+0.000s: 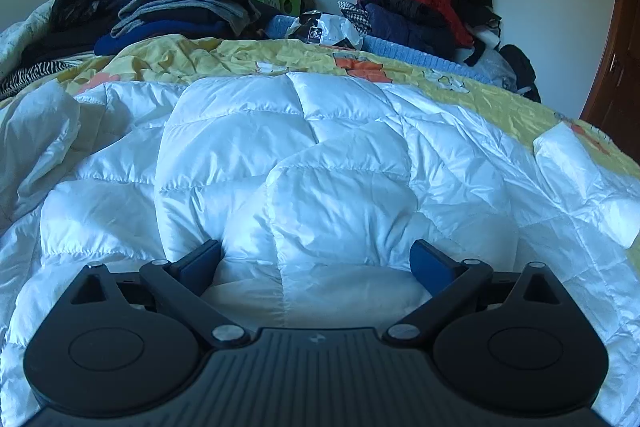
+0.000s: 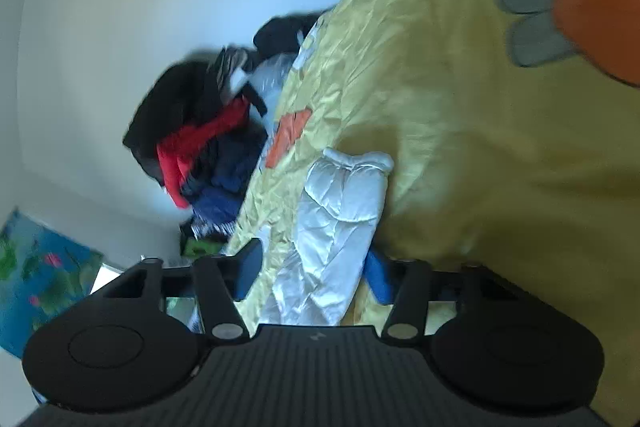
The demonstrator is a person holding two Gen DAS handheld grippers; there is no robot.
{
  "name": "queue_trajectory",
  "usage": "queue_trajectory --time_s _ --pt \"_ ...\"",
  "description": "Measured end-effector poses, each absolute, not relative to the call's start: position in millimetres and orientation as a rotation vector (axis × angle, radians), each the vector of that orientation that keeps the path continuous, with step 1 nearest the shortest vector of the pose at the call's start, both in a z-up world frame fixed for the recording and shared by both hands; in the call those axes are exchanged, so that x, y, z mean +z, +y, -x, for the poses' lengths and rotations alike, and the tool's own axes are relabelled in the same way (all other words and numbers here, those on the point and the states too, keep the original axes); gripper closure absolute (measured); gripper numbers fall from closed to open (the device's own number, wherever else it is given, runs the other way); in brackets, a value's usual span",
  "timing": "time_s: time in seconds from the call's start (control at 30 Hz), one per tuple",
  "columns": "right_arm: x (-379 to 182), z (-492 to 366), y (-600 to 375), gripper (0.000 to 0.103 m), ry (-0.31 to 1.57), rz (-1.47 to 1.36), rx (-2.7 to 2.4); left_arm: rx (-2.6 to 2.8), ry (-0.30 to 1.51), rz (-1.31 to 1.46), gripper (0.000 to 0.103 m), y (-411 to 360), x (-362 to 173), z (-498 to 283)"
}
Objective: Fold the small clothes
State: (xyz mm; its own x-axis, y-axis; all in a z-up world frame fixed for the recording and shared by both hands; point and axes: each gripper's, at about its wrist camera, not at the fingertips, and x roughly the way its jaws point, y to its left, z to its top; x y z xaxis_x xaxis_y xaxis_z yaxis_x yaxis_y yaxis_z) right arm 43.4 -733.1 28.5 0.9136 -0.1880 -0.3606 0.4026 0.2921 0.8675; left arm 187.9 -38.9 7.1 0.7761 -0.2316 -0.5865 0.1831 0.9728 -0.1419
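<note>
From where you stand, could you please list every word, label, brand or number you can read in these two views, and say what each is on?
No text can be read in either view.
black-and-white bag at the far side of the bed: a small round emblem shows, too small and blurred to read.
left gripper: a tiny moulded mark on its body, a symbol, no letters.
right gripper: the same tiny mark, no letters.

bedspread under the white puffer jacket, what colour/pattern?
Yellow bedspread with orange and grey printed shapes, under the white quilted puffer jacket; clearest in the right wrist view.
</note>
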Motion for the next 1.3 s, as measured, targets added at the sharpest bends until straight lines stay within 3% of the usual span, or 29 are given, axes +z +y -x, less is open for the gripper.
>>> queue_trajectory --time_s 0.13,0.23,0.47,0.7,0.87,1.1,1.2,1.3 --pt "11 -50 -743 0.099 0.229 -1.211 -0.413 -0.221 0.645 0.074 0.002 -39 7 -188" --pt "15 -39 -733 0.094 0.164 -1.195 -0.393 -0.222 0.645 0.074 0.002 -39 7 -188" --pt "76 -41 -621 0.093 0.119 -0.847 -0.137 -0.223 0.643 0.083 0.002 -39 7 -187" --pt "77 -51 -452 0.092 0.335 -0.477 0.271 -0.224 0.637 0.103 0.002 -35 8 -186" --pt "62 -50 -387 0.088 0.416 -0.212 0.349 -0.222 0.633 0.117 0.002 -33 7 -185" --pt "48 -55 -408 0.087 0.476 -0.368 0.337 -0.165 0.601 0.082 0.002 -47 31 -172" --pt "46 -54 -400 0.087 0.469 -0.336 0.343 -0.219 0.567 0.256 0.002 -50 59 -161" --pt "45 -56 -394 0.086 0.469 -0.303 0.351 -0.312 0.715 0.477 0.002 -63 64 -174"
